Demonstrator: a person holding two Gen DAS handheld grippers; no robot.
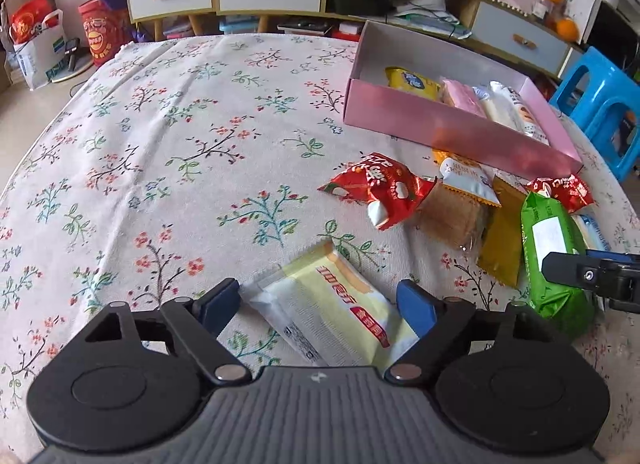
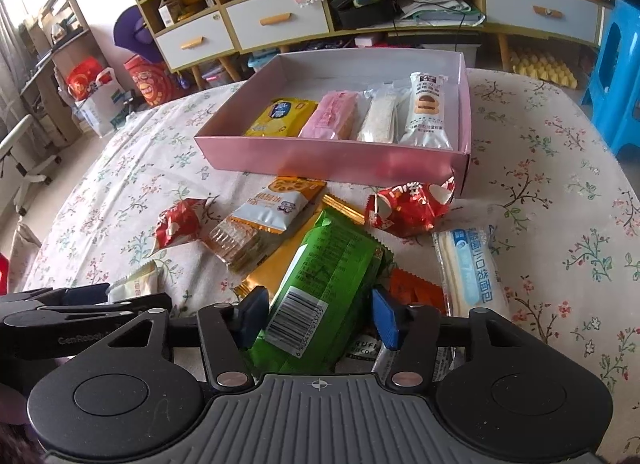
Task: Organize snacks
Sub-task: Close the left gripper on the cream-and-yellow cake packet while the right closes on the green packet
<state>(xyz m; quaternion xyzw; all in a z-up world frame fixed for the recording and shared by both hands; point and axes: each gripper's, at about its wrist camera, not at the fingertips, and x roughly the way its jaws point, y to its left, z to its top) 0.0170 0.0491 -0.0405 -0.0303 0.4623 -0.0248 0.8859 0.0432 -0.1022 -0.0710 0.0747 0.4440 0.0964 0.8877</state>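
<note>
A pink box (image 2: 332,161) holds several snack packs: yellow, pink, white and cream. It also shows in the left wrist view (image 1: 460,135). My left gripper (image 1: 320,304) is open around a pale yellow snack pack (image 1: 332,308) lying on the floral cloth; the blue pads stand apart from it. My right gripper (image 2: 320,314) is open around a green snack pack (image 2: 324,284) in the loose pile; whether the pads touch it I cannot tell. The green pack shows in the left view (image 1: 548,248) with the right gripper's finger (image 1: 580,272) over it.
Loose snacks lie before the box: two red packs (image 2: 404,207) (image 2: 178,223), an orange-white pack (image 2: 276,203), a biscuit pack (image 2: 240,244), a gold pack (image 1: 500,240), a blue-white bread pack (image 2: 468,264). A blue stool (image 2: 616,75) and a drawer cabinet (image 2: 280,23) stand beyond the table.
</note>
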